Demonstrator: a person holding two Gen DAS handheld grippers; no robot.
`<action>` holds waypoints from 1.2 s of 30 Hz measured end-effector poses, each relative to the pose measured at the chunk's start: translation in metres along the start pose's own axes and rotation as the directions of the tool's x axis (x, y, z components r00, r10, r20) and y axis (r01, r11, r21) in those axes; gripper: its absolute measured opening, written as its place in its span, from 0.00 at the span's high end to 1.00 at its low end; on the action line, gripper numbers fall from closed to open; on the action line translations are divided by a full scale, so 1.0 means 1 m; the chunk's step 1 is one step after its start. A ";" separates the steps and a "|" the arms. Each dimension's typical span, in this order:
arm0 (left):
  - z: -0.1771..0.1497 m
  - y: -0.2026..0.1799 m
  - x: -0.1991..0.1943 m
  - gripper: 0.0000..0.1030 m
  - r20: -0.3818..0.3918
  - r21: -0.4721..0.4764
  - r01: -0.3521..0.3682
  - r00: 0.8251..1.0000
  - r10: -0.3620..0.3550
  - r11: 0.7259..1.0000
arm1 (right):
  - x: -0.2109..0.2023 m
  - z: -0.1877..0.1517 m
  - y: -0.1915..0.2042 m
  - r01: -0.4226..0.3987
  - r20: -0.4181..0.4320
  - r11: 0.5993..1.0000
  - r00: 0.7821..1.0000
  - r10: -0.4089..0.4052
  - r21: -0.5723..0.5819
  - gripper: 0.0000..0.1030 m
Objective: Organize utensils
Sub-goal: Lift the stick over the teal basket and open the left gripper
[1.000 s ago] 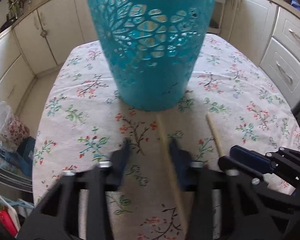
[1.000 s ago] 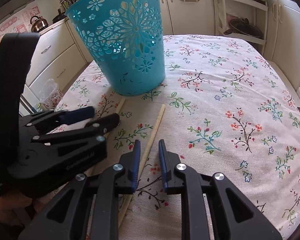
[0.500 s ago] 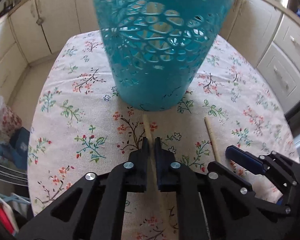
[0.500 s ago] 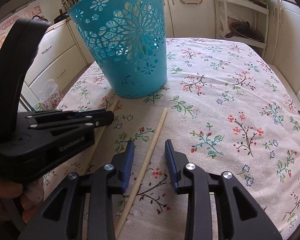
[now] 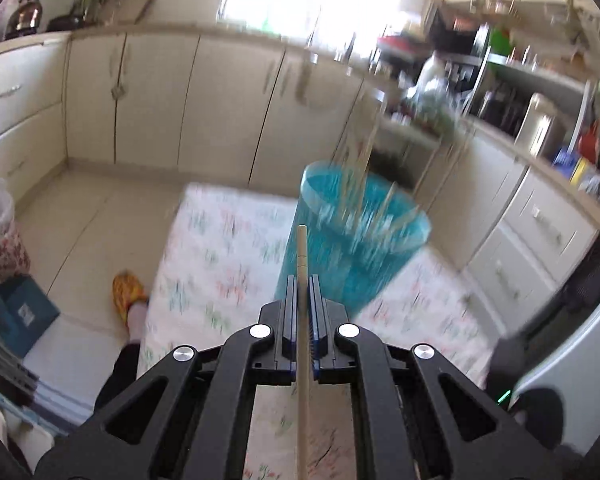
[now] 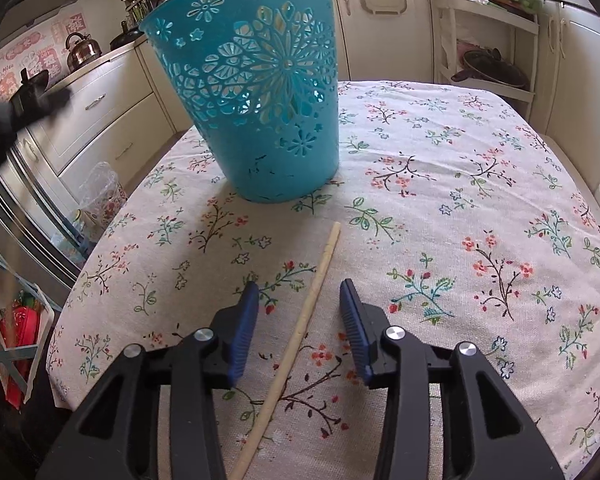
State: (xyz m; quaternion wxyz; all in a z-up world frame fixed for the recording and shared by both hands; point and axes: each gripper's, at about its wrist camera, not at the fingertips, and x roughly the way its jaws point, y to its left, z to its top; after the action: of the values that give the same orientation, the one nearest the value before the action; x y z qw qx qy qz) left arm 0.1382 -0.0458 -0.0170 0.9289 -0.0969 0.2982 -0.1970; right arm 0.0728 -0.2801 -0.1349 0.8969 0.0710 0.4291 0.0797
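Between left jaws, chopstick (image 5: 302,264) basket-pointing (image 5: 352,240).

Bare tablecloth (image 6: 480,152) right of basket (image 6: 256,92)

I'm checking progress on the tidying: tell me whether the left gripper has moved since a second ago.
Yes. The left gripper, shut on a pale wooden chopstick, has risen: the perforated teal plastic basket, earlier towering above it, now shows its open rim from above.

One blue basket (image 6: 256,92) stands on one flowered tablecloth (image 6: 480,200). Two loose chopsticks show: one (image 5: 302,320) at the centre of the left wrist view, one (image 6: 300,328) at lower centre of the right. Several more, blurred beyond counting, stand in the basket.
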 end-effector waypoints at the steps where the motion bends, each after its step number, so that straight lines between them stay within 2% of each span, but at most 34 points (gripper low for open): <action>1: 0.008 -0.002 -0.004 0.95 0.026 -0.001 0.012 1.000 -0.012 1.000 | 0.000 0.000 0.000 -0.001 0.001 1.000 1.000 0.001 0.002 0.59; 6: 0.055 -0.022 -0.004 0.95 0.142 0.007 0.052 0.989 -0.052 0.999 | -0.001 -0.001 0.003 0.001 0.004 1.000 1.000 -0.001 -0.008 0.56; 11: 0.103 -0.052 0.007 0.95 0.287 0.036 0.050 0.956 -0.058 0.998 | -0.002 -0.001 0.001 -0.016 0.005 1.000 1.000 0.015 0.010 0.56; 14: 0.120 -0.064 0.024 0.95 0.328 0.036 0.038 0.944 -0.047 0.999 | 0.000 0.000 0.000 -0.022 0.003 1.000 1.000 0.022 0.013 0.55; 17: 0.126 -0.066 0.045 0.95 0.341 0.013 0.019 0.940 -0.022 1.000 | 0.000 0.000 -0.001 -0.029 0.001 0.999 1.000 0.029 0.013 0.54; 21: 0.124 -0.063 0.069 0.95 0.337 -0.016 -0.010 0.942 0.014 1.000 | -0.001 0.000 -0.001 -0.034 0.000 0.999 0.999 0.034 0.014 0.53; 29: 0.104 -0.058 0.092 0.95 0.260 0.012 -0.056 0.964 0.051 0.998 | 0.000 0.002 -0.003 -0.044 -0.003 0.999 0.999 0.044 0.023 0.52; 34: 0.092 -0.067 0.102 0.95 0.181 0.097 -0.079 0.982 0.060 0.992 | 0.001 0.002 -0.002 -0.042 -0.003 0.999 0.999 0.043 0.021 0.52; 36: 0.087 -0.071 0.109 0.94 0.118 0.137 -0.085 0.991 0.069 0.987 | 0.001 0.002 -0.001 -0.040 -0.004 0.999 0.999 0.040 0.018 0.52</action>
State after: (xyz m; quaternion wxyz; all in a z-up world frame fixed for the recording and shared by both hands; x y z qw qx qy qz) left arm 0.2488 -0.1503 0.0175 0.9558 -0.0299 0.2338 -0.1758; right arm 0.0745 -0.2813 -0.1347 0.8935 0.0876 0.4303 0.0937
